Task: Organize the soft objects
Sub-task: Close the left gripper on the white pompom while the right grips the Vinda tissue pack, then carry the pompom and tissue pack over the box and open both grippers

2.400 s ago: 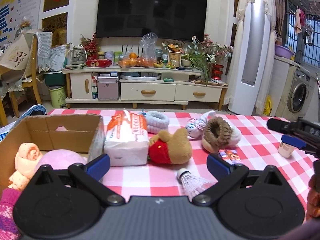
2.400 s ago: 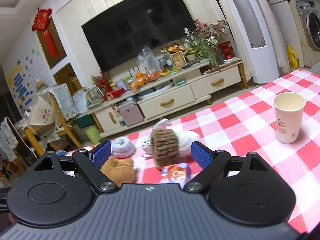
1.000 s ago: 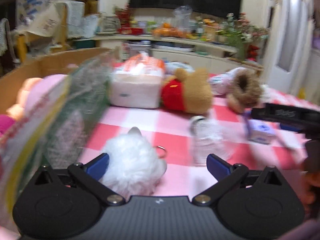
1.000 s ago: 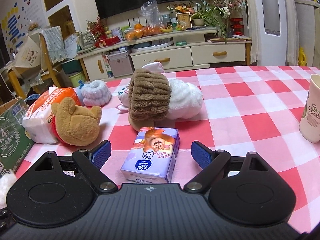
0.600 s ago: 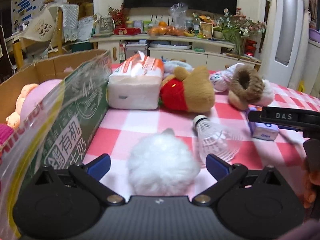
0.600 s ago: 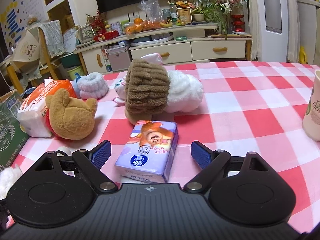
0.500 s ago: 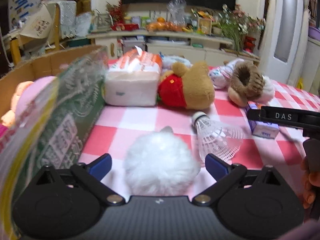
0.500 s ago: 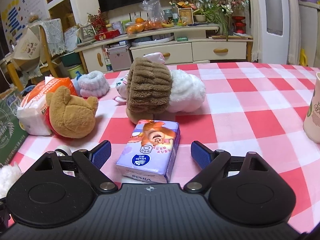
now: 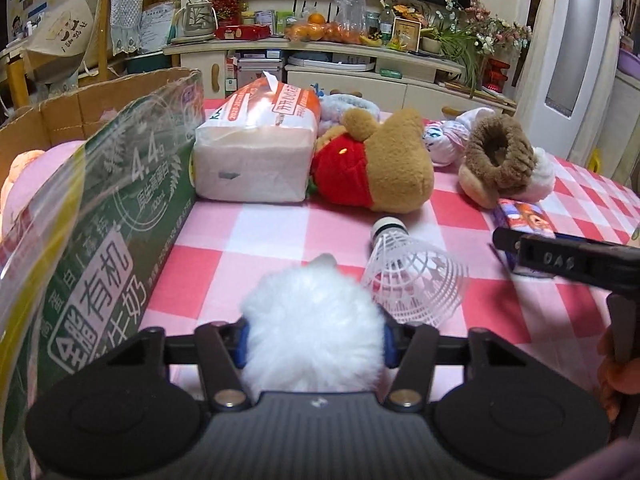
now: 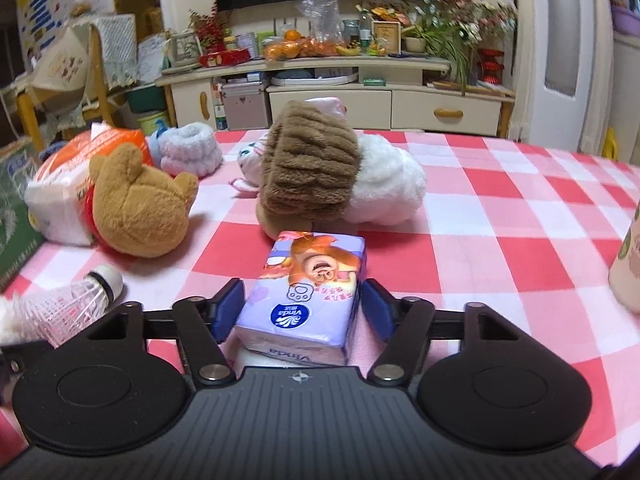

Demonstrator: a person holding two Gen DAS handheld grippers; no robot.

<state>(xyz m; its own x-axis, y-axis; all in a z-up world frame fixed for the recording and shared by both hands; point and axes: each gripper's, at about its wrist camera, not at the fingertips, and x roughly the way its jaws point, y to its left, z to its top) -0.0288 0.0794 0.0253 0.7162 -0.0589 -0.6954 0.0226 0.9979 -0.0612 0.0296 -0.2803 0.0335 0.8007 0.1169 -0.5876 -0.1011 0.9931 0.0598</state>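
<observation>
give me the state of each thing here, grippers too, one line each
left gripper: jaws have just been closing, pads pressed into the white pompom
right gripper: jaws have just been closing, tissue pack between them, small gaps either side
shuttlecock: lying on its side on the tablecloth
bear plush: lying down
brown slipper: tipped on its side
cardboard box: open, pink plush inside
paper cup: upright
</observation>
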